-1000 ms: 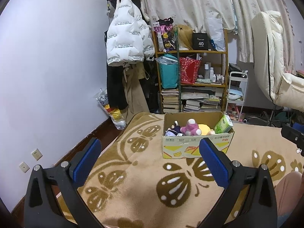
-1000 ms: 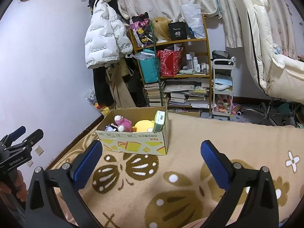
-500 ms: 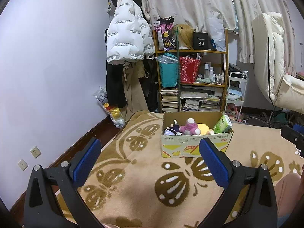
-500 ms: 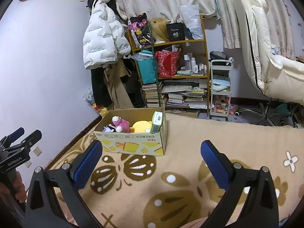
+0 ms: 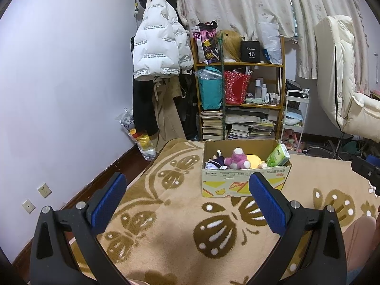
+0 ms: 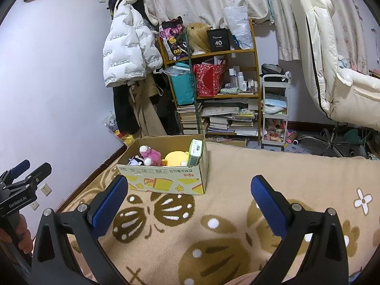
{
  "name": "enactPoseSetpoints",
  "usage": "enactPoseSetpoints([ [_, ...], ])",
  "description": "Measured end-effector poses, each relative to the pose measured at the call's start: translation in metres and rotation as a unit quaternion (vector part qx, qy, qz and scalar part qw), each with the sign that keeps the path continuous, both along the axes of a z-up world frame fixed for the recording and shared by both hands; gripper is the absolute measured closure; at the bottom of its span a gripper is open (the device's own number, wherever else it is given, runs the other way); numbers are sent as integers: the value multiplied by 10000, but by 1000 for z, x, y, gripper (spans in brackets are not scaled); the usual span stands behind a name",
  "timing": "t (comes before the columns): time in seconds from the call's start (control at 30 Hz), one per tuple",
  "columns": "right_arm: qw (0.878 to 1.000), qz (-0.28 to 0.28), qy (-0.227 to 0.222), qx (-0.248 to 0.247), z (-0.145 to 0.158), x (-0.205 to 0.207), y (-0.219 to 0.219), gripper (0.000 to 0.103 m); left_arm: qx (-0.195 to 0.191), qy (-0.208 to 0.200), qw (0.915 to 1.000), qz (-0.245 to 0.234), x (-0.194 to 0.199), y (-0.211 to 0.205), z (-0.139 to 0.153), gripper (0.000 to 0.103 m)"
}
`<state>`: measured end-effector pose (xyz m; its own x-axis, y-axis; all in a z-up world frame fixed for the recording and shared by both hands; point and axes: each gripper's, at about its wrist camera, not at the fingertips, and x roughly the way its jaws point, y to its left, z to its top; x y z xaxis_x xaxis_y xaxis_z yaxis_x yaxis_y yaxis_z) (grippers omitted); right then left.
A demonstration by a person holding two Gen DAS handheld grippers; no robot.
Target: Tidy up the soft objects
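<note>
1. The left gripper (image 5: 187, 192) hovers empty over the fleecy beige blanket (image 5: 166, 213) with brown butterfly shapes, its blue ribbed pads (image 5: 108, 199) wide apart.
2. The right gripper (image 6: 188, 194) is likewise spread, nothing between its fingers.
3. The cardboard box (image 5: 244, 182) stands on the blanket ahead of both grippers; it holds a pink plush toy (image 5: 235, 159), a round yellow plush (image 5: 255, 160), a dark-and-white soft toy (image 5: 216, 162), possibly a doll, and a green tissue pack (image 5: 277, 155) leaning in the right corner.
4. Only the right wrist view shows the hand (image 6: 20, 232) gripping the left tool's black handle, and the box's bare inner wall.
5. Only the left wrist view shows two wall sockets (image 5: 36, 197) low on the smooth lilac wall.
</note>
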<state>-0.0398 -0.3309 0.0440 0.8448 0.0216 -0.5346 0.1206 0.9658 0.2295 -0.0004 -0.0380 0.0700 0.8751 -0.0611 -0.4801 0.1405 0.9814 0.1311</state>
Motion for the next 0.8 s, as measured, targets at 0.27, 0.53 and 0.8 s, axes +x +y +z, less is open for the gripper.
enactPoseSetpoints([
  [0.27,10000,1,12,-8,0,0,0,0,12,6,10000,28,0,-2,0,1],
  [0.53,10000,0,5,-12,0,0,0,0,-7,40,10000,28,1,-6,0,1],
  [0.8,10000,17,7,-10,0,0,-1,0,-10,50,10000,10,1,-10,0,1],
])
